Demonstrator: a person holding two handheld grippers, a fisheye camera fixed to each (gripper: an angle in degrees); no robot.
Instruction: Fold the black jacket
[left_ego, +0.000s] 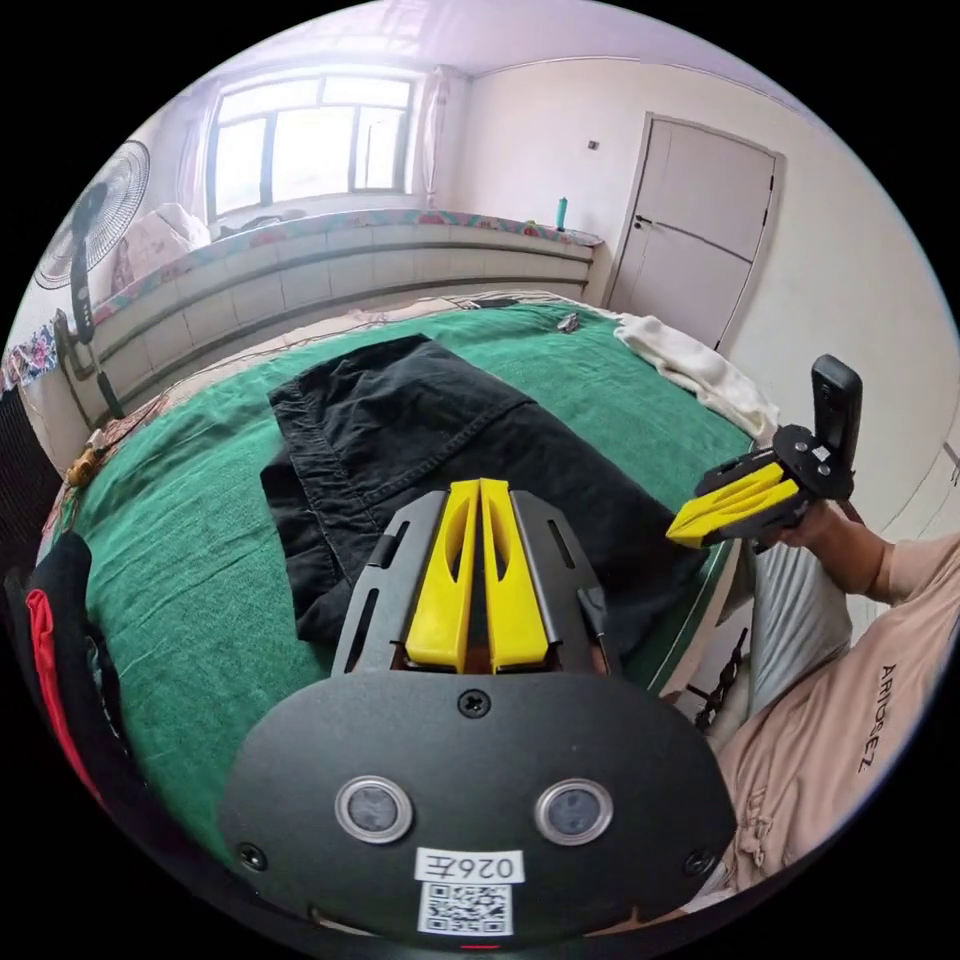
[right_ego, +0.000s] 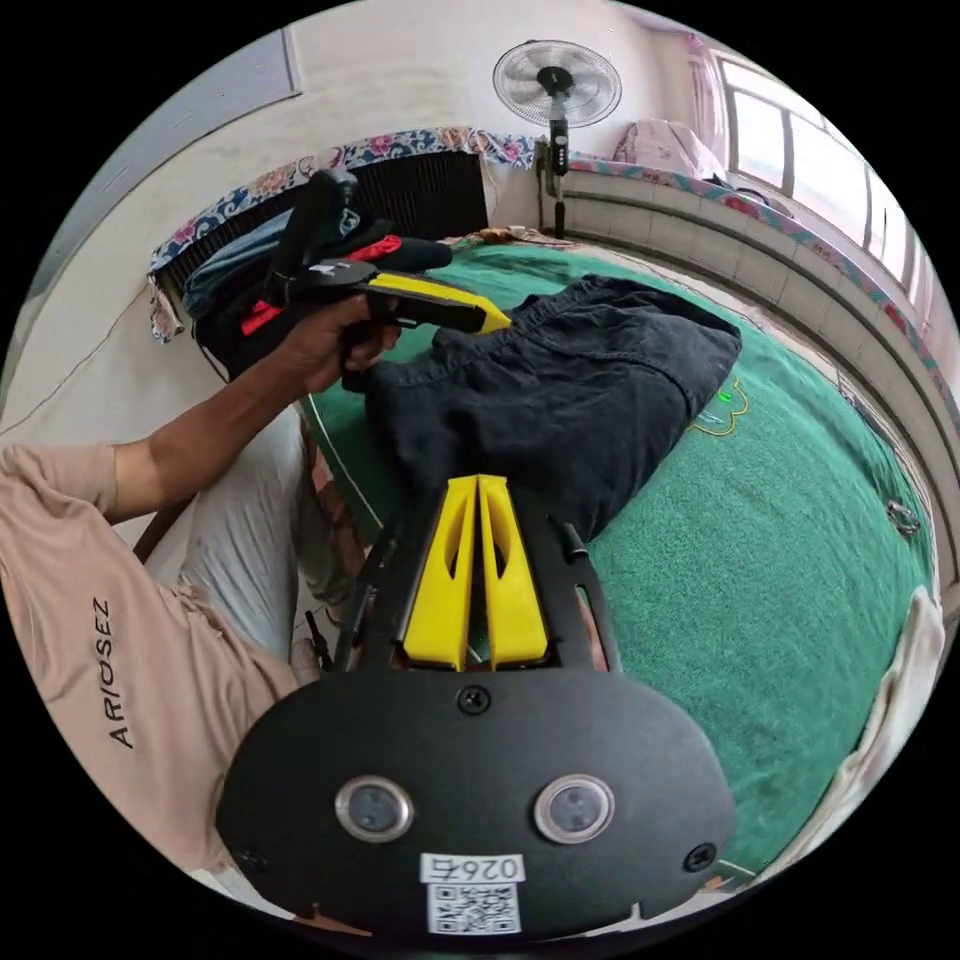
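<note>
Here the black jacket (left_ego: 420, 450) lies folded into a thick rectangular bundle on the green cover (left_ego: 200, 560) of the bed, close to the edge where the person sits. In the left gripper view the left gripper (left_ego: 479, 490) hangs above the near end of the jacket, its yellow jaws pressed together with nothing between them. The right gripper (left_ego: 685, 528) is held in a hand (left_ego: 815, 525) just past the bed's edge, jaws likewise closed and empty, tips pointing toward the jacket. A white towel (left_ego: 700, 370) lies along the far edge. Beyond the bed stand a fan (right_ego: 556, 90), a window (left_ego: 310, 135) and a closed door (left_ego: 700, 225)
</note>
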